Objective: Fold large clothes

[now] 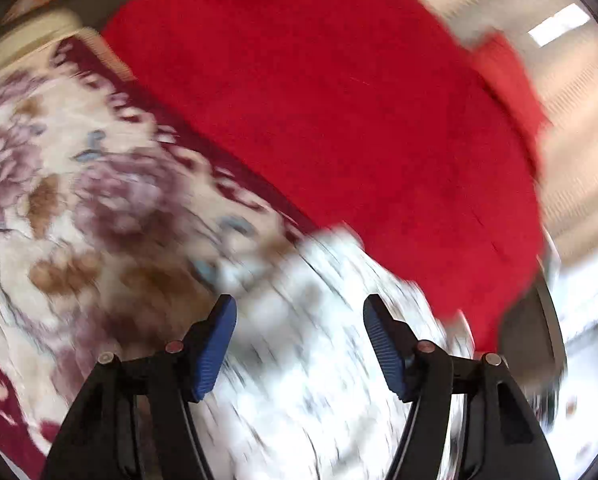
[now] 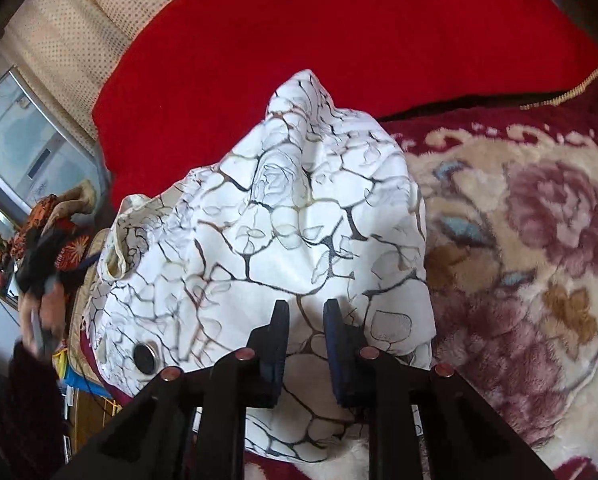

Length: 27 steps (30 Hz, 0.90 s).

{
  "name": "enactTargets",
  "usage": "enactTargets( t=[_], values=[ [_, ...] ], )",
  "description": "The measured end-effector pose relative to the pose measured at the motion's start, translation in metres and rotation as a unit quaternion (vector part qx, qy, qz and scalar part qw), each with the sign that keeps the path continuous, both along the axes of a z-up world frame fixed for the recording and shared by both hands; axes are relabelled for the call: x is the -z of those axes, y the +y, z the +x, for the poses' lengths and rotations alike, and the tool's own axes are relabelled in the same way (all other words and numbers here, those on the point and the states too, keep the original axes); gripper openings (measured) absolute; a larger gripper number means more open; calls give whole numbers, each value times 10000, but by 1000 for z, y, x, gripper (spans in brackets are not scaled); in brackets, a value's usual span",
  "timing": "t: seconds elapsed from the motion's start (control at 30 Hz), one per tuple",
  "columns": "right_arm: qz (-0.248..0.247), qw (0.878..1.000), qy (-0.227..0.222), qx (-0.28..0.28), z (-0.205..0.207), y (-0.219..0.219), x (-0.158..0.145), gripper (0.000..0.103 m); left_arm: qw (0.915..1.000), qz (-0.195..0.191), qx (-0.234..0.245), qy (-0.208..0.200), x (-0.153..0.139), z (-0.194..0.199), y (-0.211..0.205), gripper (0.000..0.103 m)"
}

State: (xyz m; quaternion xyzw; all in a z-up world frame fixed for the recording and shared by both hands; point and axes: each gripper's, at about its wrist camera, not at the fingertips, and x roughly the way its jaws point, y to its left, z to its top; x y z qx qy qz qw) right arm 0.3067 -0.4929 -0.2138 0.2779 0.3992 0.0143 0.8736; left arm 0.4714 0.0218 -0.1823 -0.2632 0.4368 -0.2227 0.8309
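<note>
A white garment with a dark crackle and rose print (image 2: pixel 283 216) lies bunched on a floral plush blanket (image 2: pixel 539 240); a black button (image 2: pixel 145 356) shows at its lower left. My right gripper (image 2: pixel 306 312) is just over the garment's near part, its jaws a narrow gap apart with nothing clearly between them. My left gripper (image 1: pixel 299 312) is wide open and empty above the same garment (image 1: pixel 319 340), which is motion-blurred in the left wrist view. The floral blanket (image 1: pixel 59 184) lies to its left.
A red cushion or bedcover (image 2: pixel 339 40) lies behind the garment and fills the upper left wrist view (image 1: pixel 339 120). A cream dotted curtain (image 2: pixel 71 40), a window and a shelf with flowers (image 2: pixel 39 240) are at the left. The person's hand shows there too.
</note>
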Motion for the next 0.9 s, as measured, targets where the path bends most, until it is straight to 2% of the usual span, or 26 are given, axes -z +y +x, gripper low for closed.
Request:
enactTargets(
  t=[0.1, 0.17, 0.23, 0.3, 0.37, 0.43, 0.5, 0.57, 0.63, 0.7, 0.83, 0.9],
  values=[
    [-17, 9993, -364, -40, 16, 4, -26, 23, 9973, 107, 728, -10, 1, -32, -28, 77],
    [-74, 9988, -474, -42, 31, 7, -41, 23, 9935, 128, 1084, 335, 17, -39, -48, 77],
    [14, 9986, -521, -94, 49, 10, -48, 23, 9886, 161, 1210, 885, 35, -32, -66, 77],
    [254, 9987, -449, -22, 68, 7, -44, 23, 9884, 171, 1086, 1051, 48, -14, -80, 77],
    [524, 9981, -316, 119, 86, 2, -32, 23, 9907, 242, 904, 992, 49, 6, -88, 77],
    [549, 9979, -131, 318, 95, -4, -15, 24, 9942, 406, 562, 824, 44, 33, -88, 77],
    [636, 9953, 138, 716, 92, -19, 7, 22, 9964, 541, 96, 648, 38, 60, -76, 77],
    [1016, 9911, 67, 856, 77, -34, 25, 21, 9956, 736, -332, 481, 34, 77, -59, 77],
    [1039, 9900, -102, 952, 60, -40, 30, 19, 9889, 1214, -804, 304, 30, 85, -42, 77],
    [802, 9913, -182, 1028, 43, -39, 31, 19, 9841, 1434, -1024, 242, 26, 82, -22, 76],
    [79, 9955, -237, 915, 28, -22, 21, 22, 9915, 1061, -701, 258, 22, 43, 4, 76],
    [24, 9958, -168, 899, 23, -17, 9, 24, 9939, 977, -513, 91, 15, 18, 12, 76]
  ],
)
